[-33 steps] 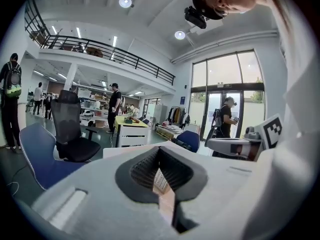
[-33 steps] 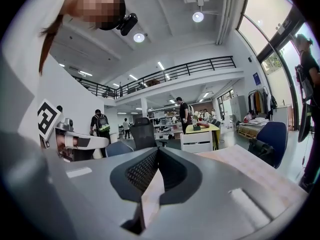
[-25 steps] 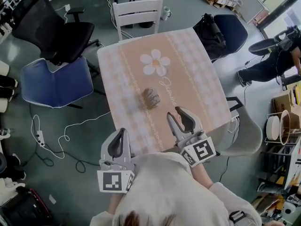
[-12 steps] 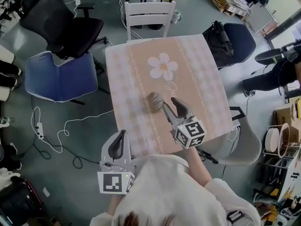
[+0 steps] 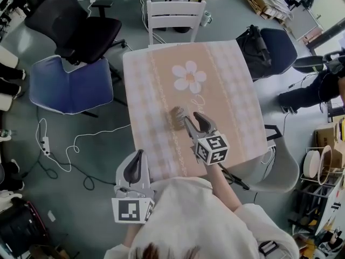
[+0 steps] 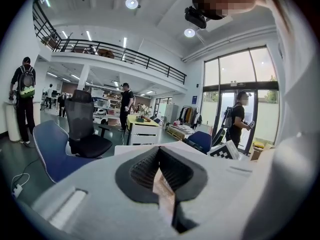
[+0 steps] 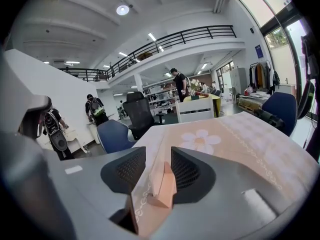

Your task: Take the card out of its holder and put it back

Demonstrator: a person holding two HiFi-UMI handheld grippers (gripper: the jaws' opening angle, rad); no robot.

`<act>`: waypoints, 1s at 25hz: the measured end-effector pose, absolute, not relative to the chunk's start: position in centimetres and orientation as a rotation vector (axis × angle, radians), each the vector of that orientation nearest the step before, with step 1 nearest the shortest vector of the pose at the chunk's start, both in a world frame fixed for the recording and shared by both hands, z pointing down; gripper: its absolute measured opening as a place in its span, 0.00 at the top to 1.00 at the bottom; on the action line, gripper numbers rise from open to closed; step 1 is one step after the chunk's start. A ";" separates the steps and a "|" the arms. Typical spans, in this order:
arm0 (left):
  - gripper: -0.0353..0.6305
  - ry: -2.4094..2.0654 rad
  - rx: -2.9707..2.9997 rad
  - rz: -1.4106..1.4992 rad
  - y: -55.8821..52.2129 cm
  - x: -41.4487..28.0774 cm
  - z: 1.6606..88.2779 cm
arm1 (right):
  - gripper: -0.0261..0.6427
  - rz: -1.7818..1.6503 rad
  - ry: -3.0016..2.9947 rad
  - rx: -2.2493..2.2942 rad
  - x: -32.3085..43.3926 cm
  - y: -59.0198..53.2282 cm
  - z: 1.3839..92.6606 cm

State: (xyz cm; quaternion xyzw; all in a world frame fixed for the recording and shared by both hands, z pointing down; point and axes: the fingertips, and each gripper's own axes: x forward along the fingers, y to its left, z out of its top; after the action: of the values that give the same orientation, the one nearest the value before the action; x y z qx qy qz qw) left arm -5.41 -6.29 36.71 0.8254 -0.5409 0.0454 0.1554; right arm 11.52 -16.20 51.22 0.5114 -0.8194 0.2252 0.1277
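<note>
The card holder (image 5: 177,117) stands on the tabletop (image 5: 156,80), near its middle and just below the flower print (image 5: 189,77). The card cannot be told apart from the holder in any view.

The right gripper (image 5: 193,118) reaches over the cloth with its tips right beside the holder. Its fingers have just been opening and now stand wide apart. In the right gripper view the small peach block of the holder (image 7: 162,184) shows in the gap between them, closer to the right-hand pad. It may sit just ahead of the tips rather than between them, and neither pad seems to press on it.

The left gripper (image 5: 138,154) hangs off the near edge of the tabletop, close to the person's body. Its fingers meet at the tips and hold nothing.
</note>
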 end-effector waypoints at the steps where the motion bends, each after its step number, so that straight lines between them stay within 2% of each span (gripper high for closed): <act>1: 0.95 -1.552 2.360 0.133 -6.3 -5.5 36.8 | 0.72 0.665 -2.381 1.484 11.4 -16.3 51.5; 7: 0.95 -1.583 2.333 0.135 -6.3 -5.9 36.9 | 0.77 0.708 -2.362 1.458 10.9 -16.6 52.8; 10: 0.95 -1.589 2.328 0.134 -6.5 -5.9 36.9 | 0.83 0.731 -2.343 1.453 10.8 -16.6 53.5; 12: 0.95 -1.591 2.323 0.131 -6.4 -5.9 36.9 | 0.90 0.738 -2.337 1.460 10.9 -16.5 53.6; 25: 0.95 -1.598 2.317 0.133 -6.2 -6.2 36.9 | 0.94 0.651 -2.338 1.419 10.1 -16.5 53.7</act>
State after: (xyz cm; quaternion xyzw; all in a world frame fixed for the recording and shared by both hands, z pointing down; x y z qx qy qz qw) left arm -6.17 -6.23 36.91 0.8117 -0.5595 0.0465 0.1612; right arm 10.12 -16.50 53.67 0.4979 -0.8204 0.2282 0.1642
